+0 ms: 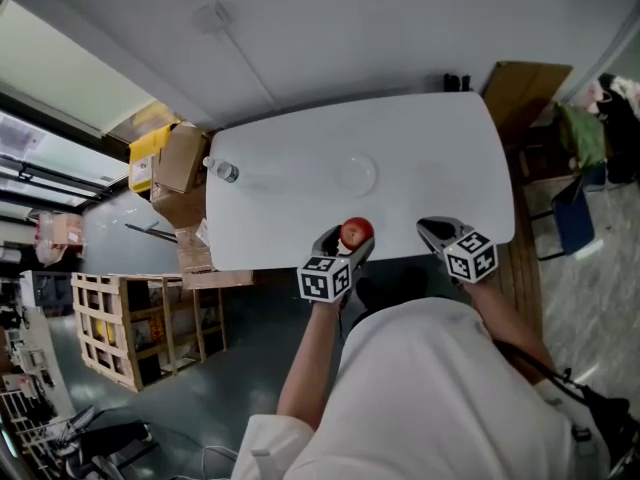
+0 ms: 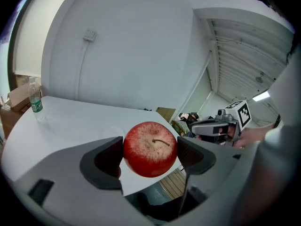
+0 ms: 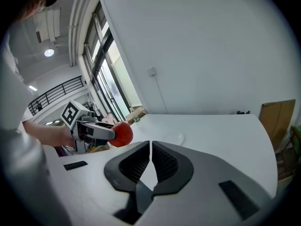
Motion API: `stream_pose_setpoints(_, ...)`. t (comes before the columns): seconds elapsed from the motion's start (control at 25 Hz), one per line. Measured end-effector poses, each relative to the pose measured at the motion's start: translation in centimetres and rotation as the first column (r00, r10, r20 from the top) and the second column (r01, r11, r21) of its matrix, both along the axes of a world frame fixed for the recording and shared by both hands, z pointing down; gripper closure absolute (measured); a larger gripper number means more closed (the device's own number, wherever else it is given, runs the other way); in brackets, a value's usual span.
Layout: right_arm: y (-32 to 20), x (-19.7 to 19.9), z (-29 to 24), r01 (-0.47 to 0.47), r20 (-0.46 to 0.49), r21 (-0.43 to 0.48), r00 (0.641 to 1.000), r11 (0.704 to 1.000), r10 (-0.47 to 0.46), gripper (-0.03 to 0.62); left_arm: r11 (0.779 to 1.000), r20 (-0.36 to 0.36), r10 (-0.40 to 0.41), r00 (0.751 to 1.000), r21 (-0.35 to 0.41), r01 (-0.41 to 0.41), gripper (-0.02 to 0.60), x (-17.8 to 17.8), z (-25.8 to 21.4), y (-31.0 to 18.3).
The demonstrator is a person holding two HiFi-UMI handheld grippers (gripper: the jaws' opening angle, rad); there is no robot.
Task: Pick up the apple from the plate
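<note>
A red apple [image 2: 150,149] with a short stem is clamped between the dark pads of my left gripper [image 2: 149,153], held above the near edge of the white table. From above, the apple [image 1: 356,233] shows at the tip of the left gripper [image 1: 350,240], well short of the clear plate [image 1: 354,174] near the table's middle. My right gripper [image 1: 433,230] hovers at the near right edge, jaws pressed together with nothing between them [image 3: 150,160]. In the right gripper view the apple [image 3: 122,133] and the plate [image 3: 178,139] both show.
A plastic water bottle [image 1: 222,170] lies near the table's left end [image 2: 34,97]. Cardboard boxes [image 1: 177,173] and a wooden crate [image 1: 140,333] stand left of the white table [image 1: 420,148]. A brown board [image 1: 520,93] leans at the far right corner.
</note>
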State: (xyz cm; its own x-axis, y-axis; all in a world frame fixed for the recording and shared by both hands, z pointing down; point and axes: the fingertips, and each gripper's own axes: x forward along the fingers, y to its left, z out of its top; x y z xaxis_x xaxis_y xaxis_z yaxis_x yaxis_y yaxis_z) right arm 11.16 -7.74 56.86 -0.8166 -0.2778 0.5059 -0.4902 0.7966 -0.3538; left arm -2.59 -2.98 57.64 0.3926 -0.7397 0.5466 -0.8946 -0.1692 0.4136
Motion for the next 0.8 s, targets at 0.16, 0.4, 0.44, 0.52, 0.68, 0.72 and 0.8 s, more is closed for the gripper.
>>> stream_pose_setpoints(0.16, -0.7, -0.2, -0.3, 0.011, 0.014, 0.002, 1.000, 1.000, -0.011, 0.553, 1.000, 0.001, -0.010, 1.000, 0.004, 0.010, 0.219, 0.3, -0.4, -0.1)
stream_pose_setpoints(0.4, -1.4, -0.5, -0.1, 0.031, 0.028, -0.001, 0.999, 1.000, -0.031, 0.553, 0.999, 0.012, -0.037, 0.999, 0.012, 0.037, 0.219, 0.2, -0.7, -0.3)
stream_pose_setpoints(0.44, -1.3, -0.5, -0.1, 0.036, 0.028, -0.002, 0.999, 0.999, -0.036, 0.553, 0.999, 0.013, -0.041, 0.999, 0.012, 0.040, 0.219, 0.2, -0.7, -0.2)
stream_pose_setpoints(0.52, -1.3, -0.7, -0.1, 0.043, 0.032, -0.003, 0.999, 0.999, -0.043, 0.553, 0.999, 0.016, -0.046, 0.999, 0.008, 0.046, 0.219, 0.0, -0.8, -0.1)
stream_pose_setpoints(0.68, -1.7, -0.5, -0.1, 0.031, 0.041, -0.010, 0.999, 0.999, -0.031, 0.553, 0.998, 0.014, -0.060, 0.998, 0.009, 0.060, 0.219, -0.1, -0.8, 0.1)
stream_pose_setpoints(0.72, -1.8, -0.4, 0.0, 0.026, 0.043, -0.012, 0.999, 1.000, -0.025, 0.553, 0.998, 0.013, -0.061, 0.998, 0.013, 0.061, 0.219, 0.0, -0.9, 0.1)
stream_pose_setpoints(0.8, -2.1, -0.2, -0.1, 0.018, 0.046, -0.012, 0.999, 1.000, -0.017, 0.553, 0.998, 0.013, -0.062, 0.998, 0.020, 0.062, 0.219, 0.1, -1.0, 0.0)
